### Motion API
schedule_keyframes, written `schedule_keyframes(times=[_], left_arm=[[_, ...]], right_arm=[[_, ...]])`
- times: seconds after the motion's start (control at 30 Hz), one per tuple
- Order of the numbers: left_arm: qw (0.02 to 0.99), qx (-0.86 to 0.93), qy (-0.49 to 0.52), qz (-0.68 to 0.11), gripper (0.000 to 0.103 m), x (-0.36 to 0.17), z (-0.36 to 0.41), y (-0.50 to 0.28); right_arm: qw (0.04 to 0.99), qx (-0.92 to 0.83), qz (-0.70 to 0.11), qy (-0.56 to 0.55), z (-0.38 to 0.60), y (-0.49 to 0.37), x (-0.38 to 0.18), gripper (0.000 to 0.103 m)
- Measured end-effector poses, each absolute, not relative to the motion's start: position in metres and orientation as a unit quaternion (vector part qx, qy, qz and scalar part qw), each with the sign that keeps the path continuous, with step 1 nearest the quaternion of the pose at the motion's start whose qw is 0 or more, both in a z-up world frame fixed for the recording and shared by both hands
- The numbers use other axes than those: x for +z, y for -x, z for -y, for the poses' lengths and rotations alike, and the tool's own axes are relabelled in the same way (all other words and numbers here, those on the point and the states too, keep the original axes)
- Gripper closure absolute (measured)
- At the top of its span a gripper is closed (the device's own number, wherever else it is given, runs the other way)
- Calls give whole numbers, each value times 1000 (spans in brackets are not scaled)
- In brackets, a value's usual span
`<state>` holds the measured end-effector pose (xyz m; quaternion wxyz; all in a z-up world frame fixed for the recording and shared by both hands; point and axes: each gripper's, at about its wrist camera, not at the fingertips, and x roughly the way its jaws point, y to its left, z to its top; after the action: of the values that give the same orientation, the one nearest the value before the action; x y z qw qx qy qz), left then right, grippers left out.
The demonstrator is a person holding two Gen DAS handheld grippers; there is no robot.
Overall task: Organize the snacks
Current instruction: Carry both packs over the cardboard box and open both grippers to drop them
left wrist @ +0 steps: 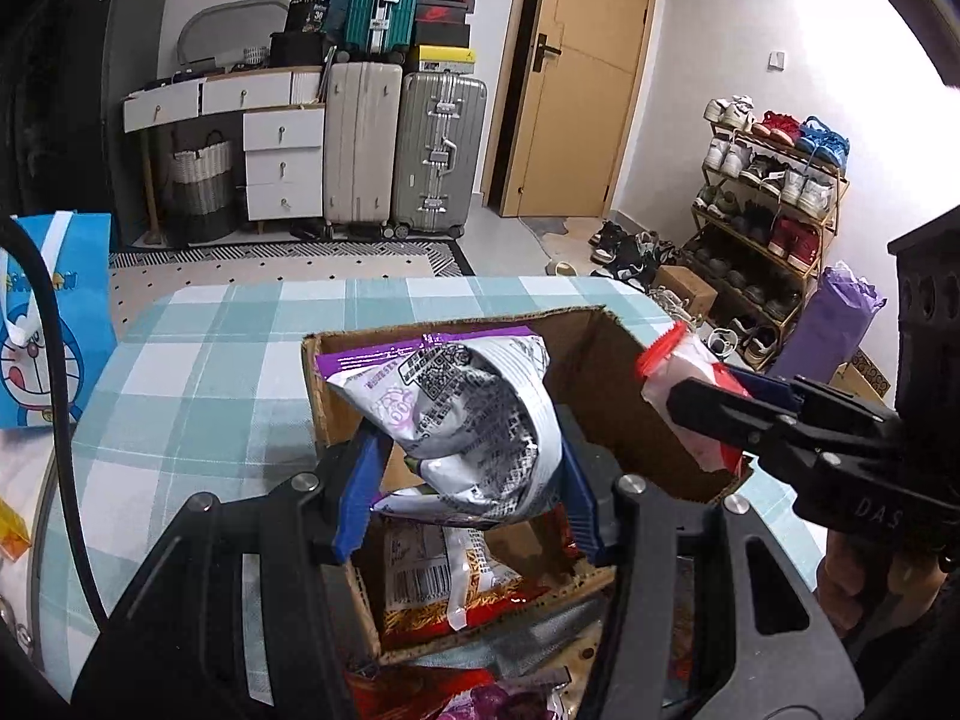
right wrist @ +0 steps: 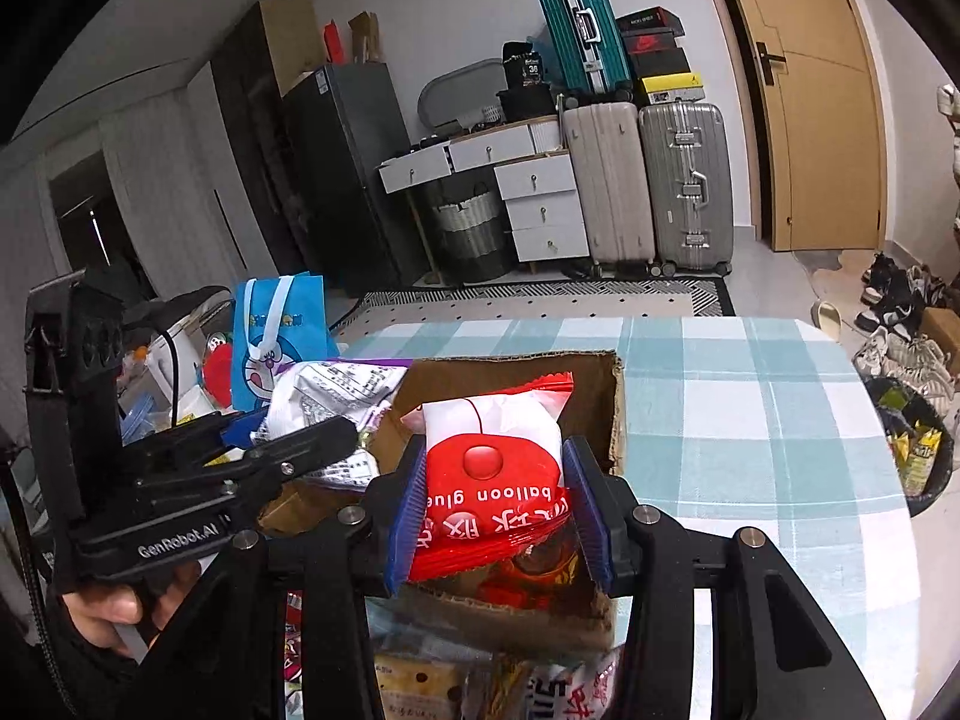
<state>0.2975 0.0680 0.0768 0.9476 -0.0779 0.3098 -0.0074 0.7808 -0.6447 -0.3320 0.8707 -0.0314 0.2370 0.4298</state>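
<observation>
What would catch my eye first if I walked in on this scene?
Two hand-held grippers, each clamping a snack packet above an open cardboard box on the checked tablecloth: the left gripper holds a silver and purple bag, the right gripper a red and white packet. Suitcases stand stacked against the far wall.

Print on the silver packet is too small to read. Snack packs under the right tongs are cut off by the bottom edge. The cardboard box floor is mostly hidden.
</observation>
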Motion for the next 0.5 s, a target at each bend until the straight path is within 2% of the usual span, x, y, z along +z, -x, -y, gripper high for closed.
schedule_keyframes(times=[0.5], left_arm=[[939,10,44,-341,53,38,-55,-342]], right_arm=[[872,417,-251,50,619,-801,-346,58]])
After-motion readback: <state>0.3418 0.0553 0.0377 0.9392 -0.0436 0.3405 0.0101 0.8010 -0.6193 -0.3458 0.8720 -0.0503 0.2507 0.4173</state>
